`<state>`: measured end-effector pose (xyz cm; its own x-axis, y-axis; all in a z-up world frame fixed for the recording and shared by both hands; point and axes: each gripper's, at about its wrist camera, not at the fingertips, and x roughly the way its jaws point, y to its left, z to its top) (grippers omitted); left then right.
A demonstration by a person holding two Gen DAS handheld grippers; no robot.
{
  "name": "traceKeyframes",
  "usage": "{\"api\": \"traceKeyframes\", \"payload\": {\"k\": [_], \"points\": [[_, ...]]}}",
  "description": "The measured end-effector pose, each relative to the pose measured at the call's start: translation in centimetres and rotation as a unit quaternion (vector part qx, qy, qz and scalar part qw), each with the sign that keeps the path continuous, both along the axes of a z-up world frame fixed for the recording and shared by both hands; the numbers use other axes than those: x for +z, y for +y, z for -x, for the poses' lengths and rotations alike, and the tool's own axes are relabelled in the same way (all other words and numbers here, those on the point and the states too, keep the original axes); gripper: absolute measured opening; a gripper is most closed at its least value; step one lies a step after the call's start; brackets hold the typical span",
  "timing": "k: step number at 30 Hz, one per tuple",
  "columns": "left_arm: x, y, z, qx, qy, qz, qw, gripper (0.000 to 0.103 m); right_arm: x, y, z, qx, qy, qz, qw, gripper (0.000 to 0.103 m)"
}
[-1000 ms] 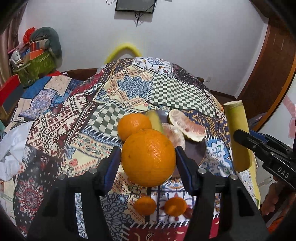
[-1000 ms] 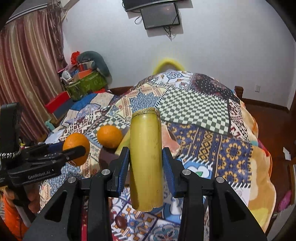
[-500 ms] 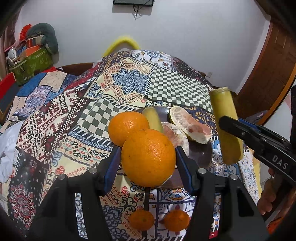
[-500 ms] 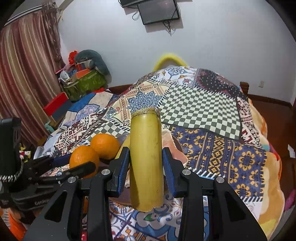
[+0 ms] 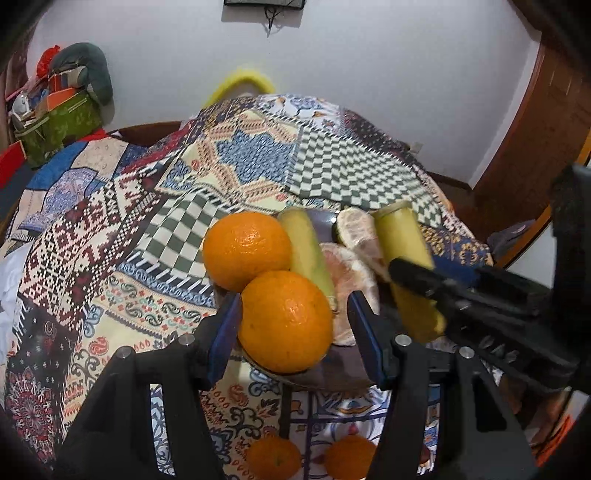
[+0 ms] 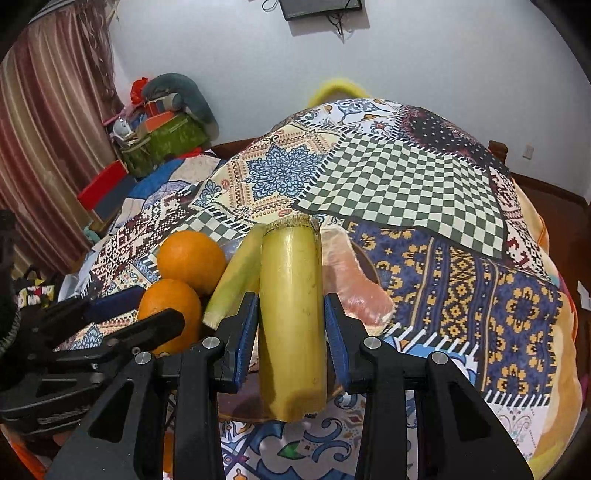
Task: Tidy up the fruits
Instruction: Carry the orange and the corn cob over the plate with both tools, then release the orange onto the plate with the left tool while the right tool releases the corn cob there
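Left claw [image 5: 295, 325] is pinching an orange [image 5: 285, 320] over the plate's [image 5: 332, 373] six o'clock edge; right claw [image 6: 291, 332] is squeezing a stiff yellow stalk [image 6: 291, 317] mid-length. Round, firm, probably slippery, the orange is needing a grip across its widest part.

Left gripper [image 5: 295, 325] fingers clamped, right gripper [image 6: 291, 332] fingers clamped, both angled downward, side by side

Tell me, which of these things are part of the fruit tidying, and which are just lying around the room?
Part of the job:
- orange in the left gripper
- yellow-green stalk in the right gripper
- dark plate with another orange, a second stalk piece and peeled pomelo
- two small tangerines

Lying about:
- patchwork quilt
- green box of clutter
- curtain
- wall screen
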<state>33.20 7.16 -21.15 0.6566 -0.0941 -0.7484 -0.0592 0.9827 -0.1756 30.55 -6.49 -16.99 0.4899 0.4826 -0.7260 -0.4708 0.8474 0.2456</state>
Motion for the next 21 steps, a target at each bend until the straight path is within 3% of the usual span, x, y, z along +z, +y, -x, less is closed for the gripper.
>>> {"api": "traceKeyframes", "payload": {"k": [8,21], "points": [[0.4,-0.9,0.1,-0.007,-0.005,-0.021,0.9997,0.059,-0.6,0.1,-0.2,-0.006,0.005,0.012,1.000,0.035],[3.7,-0.2,3.4,0.009,-0.032,-0.018,0.9993,0.059,3.7,-1.5,2.5,-0.007,-0.032,-0.002,0.999,0.035]]}}
